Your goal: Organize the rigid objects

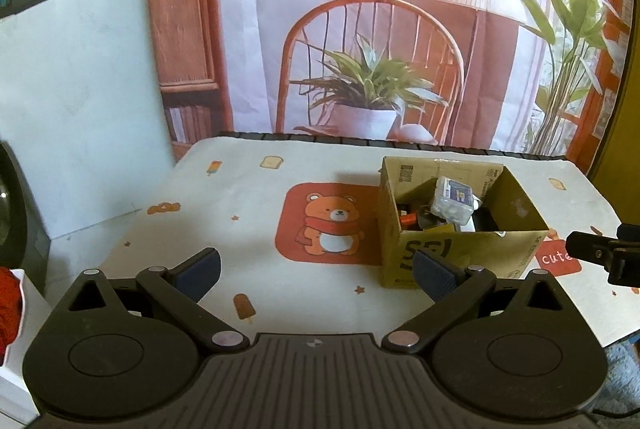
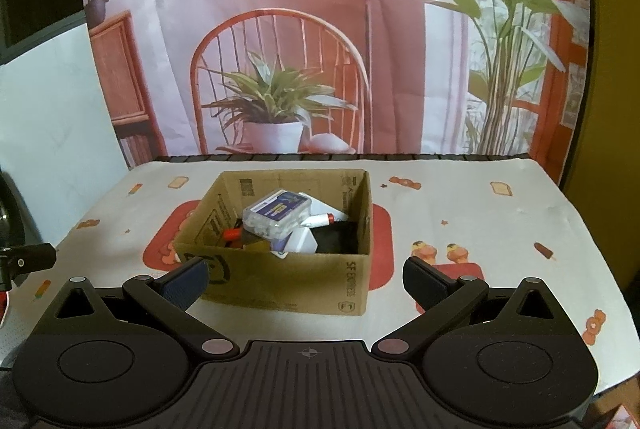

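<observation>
A printed backdrop [image 2: 280,29] with a chair, a lamp and plants is hanging behind the table [image 2: 460,213]. The table is wearing a white cloth with bears and ice pops on it. A cardboard box [image 2: 288,281] is standing open on the cloth, over the red bear patch, and everything below is placed from this box.

Inside the box several rigid things are lying in a heap. A clear plastic case [image 2: 278,215] with a blue label is resting tilted on top of the heap. Beside it, toward the right wall of the box, a white marker with a red cap [image 2: 324,218] is lying, and a black item [image 2: 336,235] is sitting under it. An orange piece [image 2: 232,234] is showing near the left wall.

The right gripper [image 2: 306,283] is hovering just in front of the box, with the fingers wide apart and holding nothing. The left gripper [image 1: 318,275] is hovering to the left front of the box, also spread apart and empty.
</observation>
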`<state>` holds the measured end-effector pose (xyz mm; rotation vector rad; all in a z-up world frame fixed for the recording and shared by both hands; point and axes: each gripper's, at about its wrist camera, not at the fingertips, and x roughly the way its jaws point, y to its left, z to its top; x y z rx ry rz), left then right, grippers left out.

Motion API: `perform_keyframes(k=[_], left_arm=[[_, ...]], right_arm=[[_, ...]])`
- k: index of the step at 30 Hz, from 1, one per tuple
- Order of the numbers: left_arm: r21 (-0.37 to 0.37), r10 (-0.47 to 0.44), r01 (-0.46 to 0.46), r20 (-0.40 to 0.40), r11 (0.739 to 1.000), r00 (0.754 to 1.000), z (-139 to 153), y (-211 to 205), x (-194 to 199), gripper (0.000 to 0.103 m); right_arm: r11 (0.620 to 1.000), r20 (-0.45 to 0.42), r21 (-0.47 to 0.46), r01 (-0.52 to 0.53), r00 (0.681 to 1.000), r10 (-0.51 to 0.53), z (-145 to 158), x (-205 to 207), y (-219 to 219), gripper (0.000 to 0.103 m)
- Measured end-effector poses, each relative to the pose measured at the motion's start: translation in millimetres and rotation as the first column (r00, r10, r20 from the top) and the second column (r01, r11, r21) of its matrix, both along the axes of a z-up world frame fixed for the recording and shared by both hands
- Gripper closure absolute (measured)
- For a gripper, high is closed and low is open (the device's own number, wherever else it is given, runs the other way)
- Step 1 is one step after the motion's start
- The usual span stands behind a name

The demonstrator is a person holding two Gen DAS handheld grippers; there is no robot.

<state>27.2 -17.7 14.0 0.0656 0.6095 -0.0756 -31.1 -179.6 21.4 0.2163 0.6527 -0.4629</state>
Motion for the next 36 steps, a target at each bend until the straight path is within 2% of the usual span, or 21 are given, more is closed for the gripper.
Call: perform_keyframes(k=[17, 24, 36], left_arm=[[0.014, -0.005, 0.004, 0.042, 1.000, 0.999, 5, 5, -21, 0.000], [-0.011, 0.000, 0.000, 0.034, 1.000, 0.999, 2, 13, -21, 0.000], [0.003, -0.010, 0.010, 0.024, 1.000, 1.000, -2, 15, -20, 0.000]], right_arm=[[1.000, 0.019, -0.018, -0.004, 1.000, 0.005, 2, -15, 8, 0.000], [1.000, 0.018, -0.018, -0.002, 1.000, 0.003, 0, -19, 9, 0.000], [1.000, 0.008, -0.025, 0.002, 1.000, -0.002, -6, -17, 13, 0.000]])
